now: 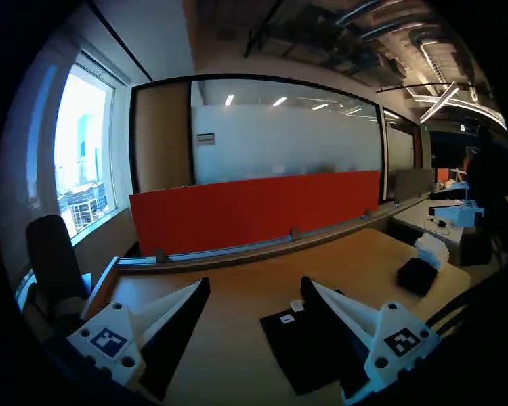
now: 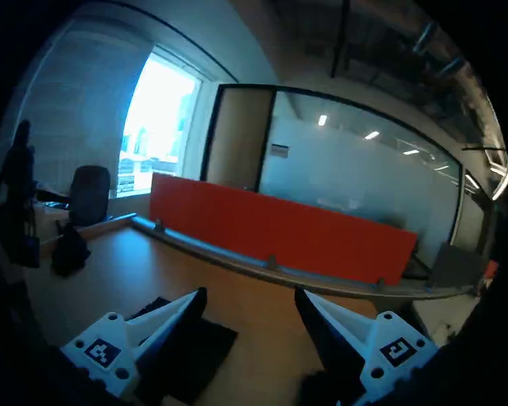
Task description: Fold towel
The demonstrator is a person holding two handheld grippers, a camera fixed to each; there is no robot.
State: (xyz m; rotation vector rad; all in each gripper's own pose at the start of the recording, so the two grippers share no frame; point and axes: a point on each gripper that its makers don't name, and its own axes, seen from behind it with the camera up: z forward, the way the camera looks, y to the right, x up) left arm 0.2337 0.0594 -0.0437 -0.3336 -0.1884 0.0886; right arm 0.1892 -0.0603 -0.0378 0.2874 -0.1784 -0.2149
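A dark towel (image 1: 307, 345) lies flat on the wooden table (image 1: 254, 298), partly under the right finger of my left gripper (image 1: 255, 292). That gripper hovers above the table, open, with nothing between its fingers. In the right gripper view the same dark towel (image 2: 203, 352) lies low on the wooden table (image 2: 132, 271), beneath the left finger. My right gripper (image 2: 249, 301) is open too and holds nothing.
A red partition (image 1: 254, 206) with a grey rail runs along the table's far edge. A small dark bundle (image 1: 416, 275) and white cloths (image 1: 431, 249) sit at the table's right end. A black chair (image 1: 51, 260) stands by the window. Another dark object (image 2: 70, 252) rests at the left.
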